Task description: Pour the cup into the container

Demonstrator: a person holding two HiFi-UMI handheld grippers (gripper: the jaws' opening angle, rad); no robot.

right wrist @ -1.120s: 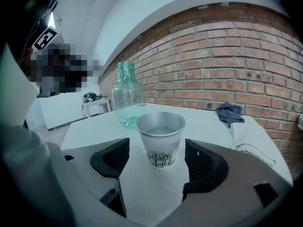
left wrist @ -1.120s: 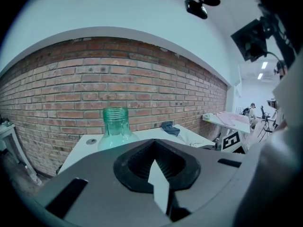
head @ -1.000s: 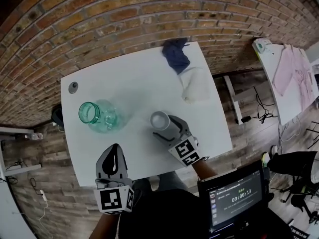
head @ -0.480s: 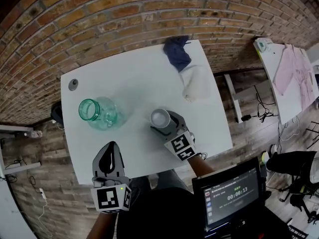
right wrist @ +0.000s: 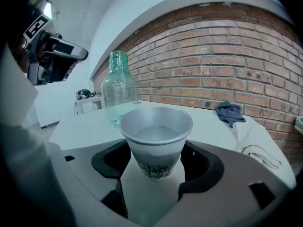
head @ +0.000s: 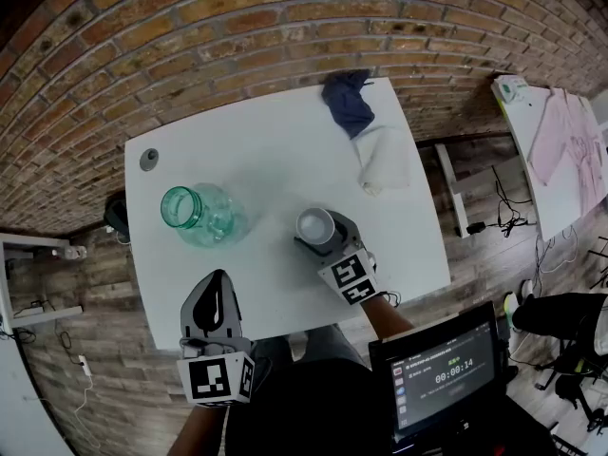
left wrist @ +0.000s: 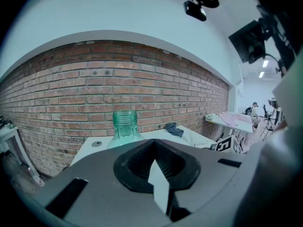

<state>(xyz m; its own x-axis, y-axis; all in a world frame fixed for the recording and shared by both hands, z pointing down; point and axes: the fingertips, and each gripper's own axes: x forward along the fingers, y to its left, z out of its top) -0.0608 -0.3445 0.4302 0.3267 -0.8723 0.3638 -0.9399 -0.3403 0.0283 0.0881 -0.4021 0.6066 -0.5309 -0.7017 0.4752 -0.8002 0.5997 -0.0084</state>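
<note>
Presently, my right gripper (head: 319,236) (right wrist: 154,176) has its jaws closed part-way on a paper cup (head: 314,225) (right wrist: 157,126), one jaw pressing each side of the lower wall. The cup stands upright, with a tree print low on its side. Clear liquid sits inside, its level below the rim. I cannot tell whether its base touches the table (head: 266,150).

My left gripper (head: 218,293) (left wrist: 155,169) has its jaws pressed together with nothing between them. It sits at the near edge of the table, pointed toward the bottle (head: 195,215) (left wrist: 125,126) (right wrist: 119,92).

The bottle is green-tinted glass, upright, mouth open, on the left half of the table. It is well apart from the cup, to the cup's left.

Other items noted:
- A blue cloth (head: 348,103) (right wrist: 228,111) lies at the far right corner of the table, against the brick wall (head: 190,27).
- A white cloth (head: 384,160) (right wrist: 253,141) lies just beside the blue cloth, nearer to me.
- A small grey disc (head: 148,159) (left wrist: 96,144) lies at the far left corner.
</note>
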